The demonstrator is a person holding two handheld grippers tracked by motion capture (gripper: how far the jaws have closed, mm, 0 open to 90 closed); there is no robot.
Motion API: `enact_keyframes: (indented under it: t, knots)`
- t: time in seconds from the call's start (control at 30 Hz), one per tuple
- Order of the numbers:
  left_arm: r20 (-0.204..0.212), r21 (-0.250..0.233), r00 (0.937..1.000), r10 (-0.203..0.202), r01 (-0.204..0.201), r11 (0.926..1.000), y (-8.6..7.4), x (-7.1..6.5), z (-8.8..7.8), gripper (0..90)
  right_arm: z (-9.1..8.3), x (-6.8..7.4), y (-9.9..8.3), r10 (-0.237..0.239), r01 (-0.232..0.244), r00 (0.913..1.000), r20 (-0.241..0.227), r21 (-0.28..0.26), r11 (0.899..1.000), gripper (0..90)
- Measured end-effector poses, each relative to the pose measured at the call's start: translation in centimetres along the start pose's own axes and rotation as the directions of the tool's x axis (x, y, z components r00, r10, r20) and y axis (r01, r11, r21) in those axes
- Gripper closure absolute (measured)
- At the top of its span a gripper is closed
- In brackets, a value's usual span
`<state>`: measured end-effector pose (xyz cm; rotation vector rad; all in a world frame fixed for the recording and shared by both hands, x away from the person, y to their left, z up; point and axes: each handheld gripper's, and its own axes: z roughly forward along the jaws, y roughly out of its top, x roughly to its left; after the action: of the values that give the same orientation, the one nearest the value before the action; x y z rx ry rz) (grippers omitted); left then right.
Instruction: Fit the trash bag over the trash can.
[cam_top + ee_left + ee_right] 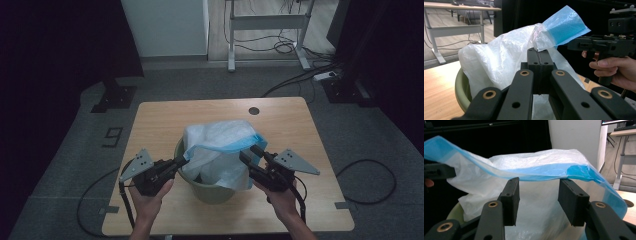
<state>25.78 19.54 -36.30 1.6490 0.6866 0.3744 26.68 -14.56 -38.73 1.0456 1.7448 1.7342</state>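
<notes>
**One bag, one bucket, two grippers**

One wooden table [160, 120] holds one green bucket [212, 192]. One white plastic bag [220, 137] with a blue rim sits in it. Two hands each hold one gripper: left gripper [183, 161], right gripper [250, 153].

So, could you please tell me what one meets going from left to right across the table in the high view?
Left gripper → green bin lined with the blue-rimmed plastic bag → right gripper.

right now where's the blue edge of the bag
In the high view the blue edge stretches across the near side of the green bin mid-table, between the left gripper, which pinches it, and the right gripper.
</notes>
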Motion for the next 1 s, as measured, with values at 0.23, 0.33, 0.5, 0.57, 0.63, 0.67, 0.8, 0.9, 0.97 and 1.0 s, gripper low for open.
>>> enact_keyframes:
  t: [0.23, 0.33, 0.5, 0.57, 0.63, 0.67, 0.8, 0.9, 0.97, 1.0]
  knots:
    - [-0.002, 0.005, 1.0000, 0.004, -0.004, 1.0000, 0.0, -0.1, 0.2, 90.0, -0.1, -0.4, 0.5, 0.057, -0.057, 0.9983, 0.004, -0.014, 0.998, 50.4]
    - [-0.010, 0.007, 0.9999, 0.007, -0.007, 1.0000, 0.0, -0.2, 0.3, 90.0, -0.2, -0.6, 0.6, 0.065, -0.065, 0.9979, 0.001, -0.018, 0.998, 50.0]
    - [-0.012, 0.009, 0.9999, 0.005, -0.005, 0.9999, 0.0, -0.1, 0.5, 90.0, -0.4, -0.7, 0.8, 0.092, -0.092, 0.9957, -0.012, -0.029, 0.995, 49.3]
    - [-0.010, 0.010, 0.9999, 0.004, -0.004, 0.9999, 0.0, -0.1, 0.6, 90.0, -0.5, -0.7, 0.9, 0.112, -0.113, 0.9935, -0.022, -0.032, 0.993, 48.8]
    - [-0.011, 0.012, 0.9999, 0.004, -0.004, 0.9999, 0.0, -0.2, 0.7, 90.0, -0.6, -0.7, 1.0, 0.119, -0.120, 0.9926, -0.025, -0.032, 0.992, 48.4]
    - [-0.010, 0.012, 0.9999, 0.003, -0.003, 0.9999, 0.0, -0.2, 0.7, 90.0, -0.6, -0.7, 1.0, 0.121, -0.122, 0.9922, -0.029, -0.034, 0.992, 48.5]
    - [-0.008, 0.010, 1.0000, 0.001, 0.000, 1.0000, -0.1, -0.2, 0.8, 90.0, -0.4, -0.5, 1.1, 0.108, -0.109, 0.9938, -0.027, -0.028, 0.994, 48.5]
    - [-0.010, 0.005, 0.9999, -0.004, 0.004, 1.0000, -0.1, -0.2, 0.7, 90.0, -0.1, -0.3, 0.8, 0.097, -0.097, 0.9953, -0.007, -0.014, 0.995, 48.5]
    - [-0.011, 0.004, 0.9999, -0.005, 0.005, 1.0000, 0.0, -0.1, 0.7, 90.0, -0.1, 0.1, 0.5, 0.096, -0.095, 0.9954, 0.006, -0.013, 0.995, 48.0]
    - [-0.011, 0.003, 0.9999, -0.005, 0.005, 1.0000, 0.0, -0.1, 0.7, 90.0, -0.1, 0.2, 0.4, 0.092, -0.092, 0.9957, 0.011, -0.018, 0.996, 47.9]
